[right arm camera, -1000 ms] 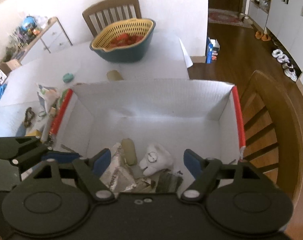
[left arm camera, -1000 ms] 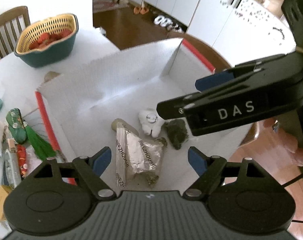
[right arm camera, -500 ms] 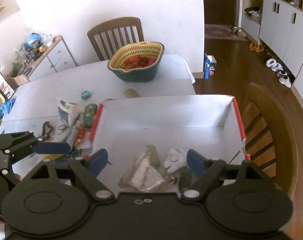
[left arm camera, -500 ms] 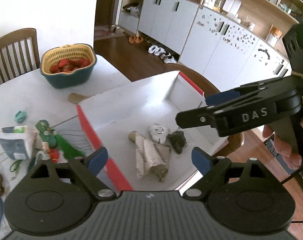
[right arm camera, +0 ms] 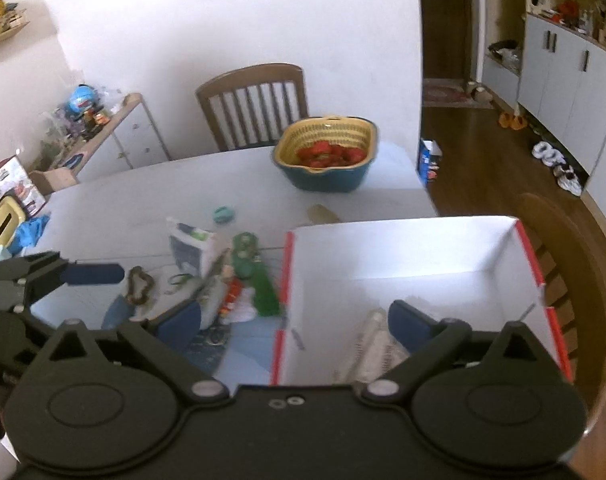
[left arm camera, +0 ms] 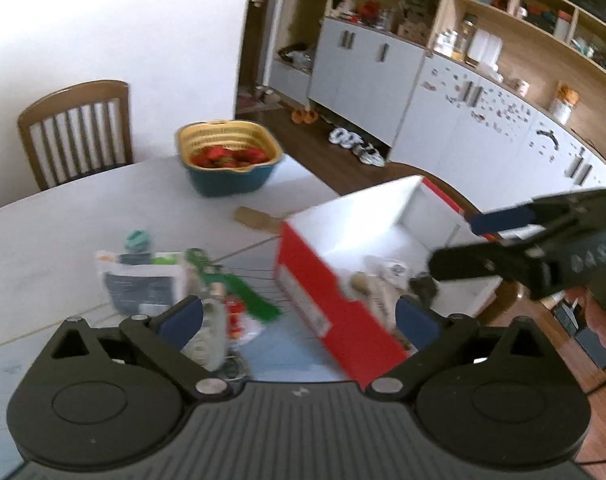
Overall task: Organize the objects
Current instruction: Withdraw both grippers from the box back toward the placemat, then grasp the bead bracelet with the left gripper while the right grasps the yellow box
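- Left gripper (left arm camera: pixel 299 316): jaws wide and opening, holding nothing, above the table (left arm camera: pixel 63 232).
- Right gripper (right arm camera: pixel 295 320): jaws wide and opening, empty, above the box (right arm camera: pixel 423 248).
- Box at the table's near right edge, white inside, red outside; foil packet (right arm camera: pixel 377 344) and small white item (left arm camera: pixel 393 270) inside.
- Clutter (right arm camera: pixel 239 276) just left of box.
- Basket (right arm camera: pixel 327 152) of red fruit farther back.

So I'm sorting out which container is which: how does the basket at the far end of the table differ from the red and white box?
The basket is rounded, with a yellow woven liner in a teal shell; the box is rectangular, white inside and red outside. The basket holds red fruit; the box holds a foil packet and small odds and ends. The basket looks smaller than the box. Both are open-topped and stand on the white table.
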The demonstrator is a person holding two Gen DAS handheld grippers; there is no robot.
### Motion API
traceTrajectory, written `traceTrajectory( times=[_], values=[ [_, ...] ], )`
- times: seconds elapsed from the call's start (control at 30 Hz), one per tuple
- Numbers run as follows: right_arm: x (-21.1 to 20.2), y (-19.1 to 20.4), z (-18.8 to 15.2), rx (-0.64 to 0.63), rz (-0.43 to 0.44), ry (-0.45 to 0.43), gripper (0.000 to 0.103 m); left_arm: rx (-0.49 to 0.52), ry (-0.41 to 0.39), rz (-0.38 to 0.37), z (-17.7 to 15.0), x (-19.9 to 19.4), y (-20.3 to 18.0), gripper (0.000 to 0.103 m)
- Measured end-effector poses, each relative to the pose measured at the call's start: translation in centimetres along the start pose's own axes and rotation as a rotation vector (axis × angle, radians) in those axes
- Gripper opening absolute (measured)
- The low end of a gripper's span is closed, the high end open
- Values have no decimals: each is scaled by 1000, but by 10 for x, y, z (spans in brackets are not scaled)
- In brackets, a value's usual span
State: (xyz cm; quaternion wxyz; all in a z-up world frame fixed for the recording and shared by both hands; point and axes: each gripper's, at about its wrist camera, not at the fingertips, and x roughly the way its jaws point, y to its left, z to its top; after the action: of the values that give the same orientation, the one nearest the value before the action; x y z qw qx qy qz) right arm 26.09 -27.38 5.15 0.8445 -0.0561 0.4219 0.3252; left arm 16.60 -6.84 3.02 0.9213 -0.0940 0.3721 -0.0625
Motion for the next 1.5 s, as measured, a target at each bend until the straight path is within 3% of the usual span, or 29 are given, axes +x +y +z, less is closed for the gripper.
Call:
traceTrajectory(
  times=[0.2,0.43,0.63,0.8,1.27,1.5],
  values=[
    [11,36,-6,-5,3,2,100,-61,-12,34,-8,-11,54,103],
    [30,71,-12,-20,4,10,100,-45,-23,87,-24,-16,105,103],
    [53,97,-19,-23,6,26,100,27,-22,147,-43,-8,137,103],
    [77,117,-28,-16,-3,52,100,6,0,159,-61,6,164,103],
    [143,153,-55,42,-77,91,96,0,34,207,-95,56,208,103],
    [176,156,-51,152,-130,108,94,-6,49,222,-100,80,214,103]
  ],
)
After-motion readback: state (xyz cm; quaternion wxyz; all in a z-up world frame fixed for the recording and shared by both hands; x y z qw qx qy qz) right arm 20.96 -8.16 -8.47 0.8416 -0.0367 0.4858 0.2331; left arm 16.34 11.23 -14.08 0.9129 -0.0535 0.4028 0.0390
